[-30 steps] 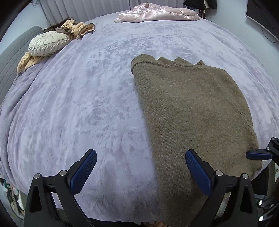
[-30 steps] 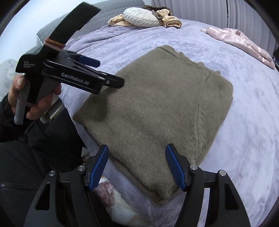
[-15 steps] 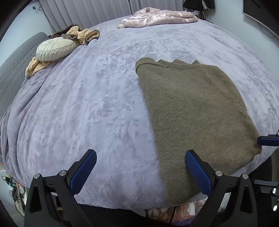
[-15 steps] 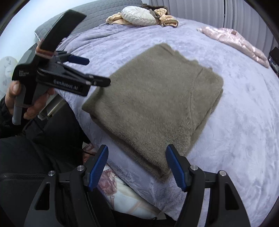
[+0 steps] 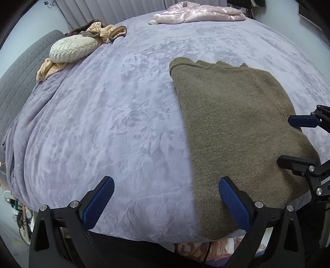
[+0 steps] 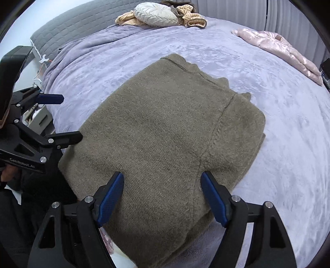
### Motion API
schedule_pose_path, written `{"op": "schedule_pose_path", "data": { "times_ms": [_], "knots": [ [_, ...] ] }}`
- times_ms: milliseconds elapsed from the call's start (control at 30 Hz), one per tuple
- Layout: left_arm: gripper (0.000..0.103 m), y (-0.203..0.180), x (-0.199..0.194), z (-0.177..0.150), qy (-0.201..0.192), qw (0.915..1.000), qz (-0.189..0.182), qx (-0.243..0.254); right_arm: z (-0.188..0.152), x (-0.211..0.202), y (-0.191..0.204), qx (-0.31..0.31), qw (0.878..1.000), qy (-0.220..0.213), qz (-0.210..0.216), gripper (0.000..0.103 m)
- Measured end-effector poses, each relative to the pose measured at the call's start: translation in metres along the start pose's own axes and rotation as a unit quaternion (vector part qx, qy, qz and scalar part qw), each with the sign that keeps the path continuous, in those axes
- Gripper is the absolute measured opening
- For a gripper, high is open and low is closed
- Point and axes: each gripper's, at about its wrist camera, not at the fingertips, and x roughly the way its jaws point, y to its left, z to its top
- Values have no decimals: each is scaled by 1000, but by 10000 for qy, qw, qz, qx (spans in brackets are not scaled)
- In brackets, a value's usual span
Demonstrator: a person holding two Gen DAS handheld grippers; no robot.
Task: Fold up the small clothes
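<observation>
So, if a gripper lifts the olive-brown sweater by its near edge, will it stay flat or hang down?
The sweater would probably sag: it is a soft knit, lying in folded layers that follow the purple blanket. The layers may slide apart, since nothing holds them together. Its fuzzy surface likely grips the plush blanket, so pushing might bunch it rather than slide it.

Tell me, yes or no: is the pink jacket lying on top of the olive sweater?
No, the pink jacket lies at the far side of the bed, well apart from the olive sweater.

Olive knit sweater [image 6: 165,132], lilac blanket [image 5: 115,123], shiny pink jacket [image 5: 198,14]
</observation>
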Motion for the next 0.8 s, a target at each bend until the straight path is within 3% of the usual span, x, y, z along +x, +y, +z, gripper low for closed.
{"op": "schedule_pose_path", "data": {
  "times_ms": [200,567,700,800],
  "knots": [
    [102,-18,-18,10,-132,9994,-316,15,-15,-44,27,-255,9986,-236,-398,80],
    [102,-39,-22,6,-111,9965,-764,-319,-22,-74,23,370,9967,-163,-707,81],
    [102,-39,-16,7,45,9981,-472,-390,-22,-71,29,301,9968,-129,-723,81],
    [102,-31,-12,7,92,9967,-535,-597,-24,-69,28,289,9969,-50,-735,81]
  ]
}}
